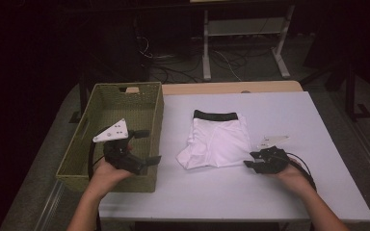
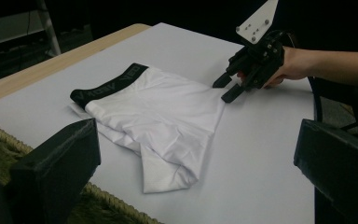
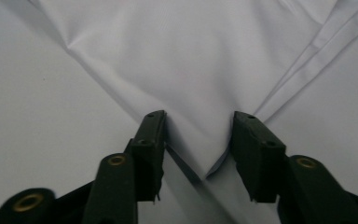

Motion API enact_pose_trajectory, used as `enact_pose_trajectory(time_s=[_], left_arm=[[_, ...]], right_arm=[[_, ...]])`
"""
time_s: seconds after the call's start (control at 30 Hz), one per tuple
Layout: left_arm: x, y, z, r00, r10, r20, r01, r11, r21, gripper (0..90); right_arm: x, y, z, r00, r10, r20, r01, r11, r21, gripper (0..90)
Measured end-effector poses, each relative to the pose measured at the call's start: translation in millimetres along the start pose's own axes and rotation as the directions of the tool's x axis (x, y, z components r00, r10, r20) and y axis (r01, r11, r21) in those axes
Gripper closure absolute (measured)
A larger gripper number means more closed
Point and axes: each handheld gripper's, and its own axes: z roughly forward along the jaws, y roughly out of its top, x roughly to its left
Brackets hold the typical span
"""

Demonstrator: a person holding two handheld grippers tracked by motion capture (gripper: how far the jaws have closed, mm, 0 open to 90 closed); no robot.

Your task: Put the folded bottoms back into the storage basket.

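A folded pair of white briefs (image 1: pixel 217 139) with a black waistband (image 1: pixel 214 115) lies in the middle of the white table (image 1: pixel 270 192). My right gripper (image 1: pixel 249 159) rests on the table at the garment's near right corner. In the right gripper view its jaws stand apart on either side of that fabric corner (image 3: pixel 205 158), which lies flat between them without being pinched. My left gripper (image 1: pixel 150 146) is held above the woven basket's right wall, wide open and empty, pointing toward the briefs (image 2: pixel 168 112). From there the right gripper (image 2: pixel 221 91) shows at the garment's far edge.
An olive woven basket (image 1: pixel 125 87) stands at the table's left side and overhangs its left edge. A wooden strip (image 1: pixel 231 87) runs along the far table edge. Behind it are white frame legs (image 1: pixel 206 53) and cables on the dark floor.
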Motion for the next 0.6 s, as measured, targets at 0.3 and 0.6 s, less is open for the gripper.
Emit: enact_pose_trajectory(time_s=[0.3,0.6], left_arm=[[0.0,0.0,0.1,1.0000,-0.002,-0.001,0.002,1.0000,0.001,0.3],[0.0,0.1,0.2,1.0000,-0.001,0.000,0.001,1.0000,0.002,0.3]], right_arm=[[-3.1,0.8,0.3,1.0000,0.000,0.005,0.000,1.0000,-0.006,78.7],[-5.3,2.7,0.7,0.9999,-0.008,0.006,0.008,1.0000,0.000,84.8]])
